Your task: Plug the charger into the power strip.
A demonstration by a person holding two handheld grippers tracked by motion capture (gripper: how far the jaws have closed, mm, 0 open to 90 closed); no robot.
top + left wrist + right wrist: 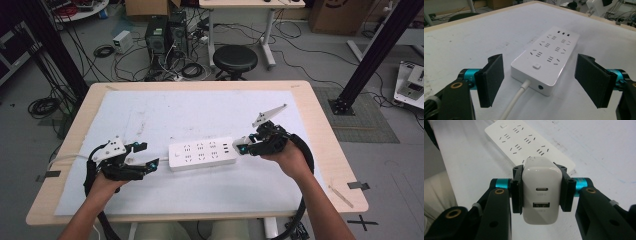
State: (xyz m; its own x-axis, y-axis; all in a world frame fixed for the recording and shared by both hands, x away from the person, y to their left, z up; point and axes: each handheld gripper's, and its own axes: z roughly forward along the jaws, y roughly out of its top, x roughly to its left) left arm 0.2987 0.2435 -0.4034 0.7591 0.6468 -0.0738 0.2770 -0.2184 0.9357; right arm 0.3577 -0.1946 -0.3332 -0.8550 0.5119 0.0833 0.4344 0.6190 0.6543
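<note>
I had the right gripper point(541, 192) clamped on the charger point(541, 192) at the strip's point(202, 154) 3 o'clock end for plugging, left gripper point(539, 82) released, straddling its 9 o'clock end to steady it.

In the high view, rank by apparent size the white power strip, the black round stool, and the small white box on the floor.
1. Power strip
2. Stool, though it sits farther from the camera, so its true size is unsure
3. White box

It was plainly a robotics or electronics lab rather than a home. Behind the wooden table point(320, 125) with its white mat point(200, 115), two desktop computer towers point(165, 34) sat on the grey floor amid tangled cables point(150, 62), beside a black round stool point(235, 59). Black metal frame posts point(377, 47) and cardboard boxes point(337, 15) stood around them.
</note>
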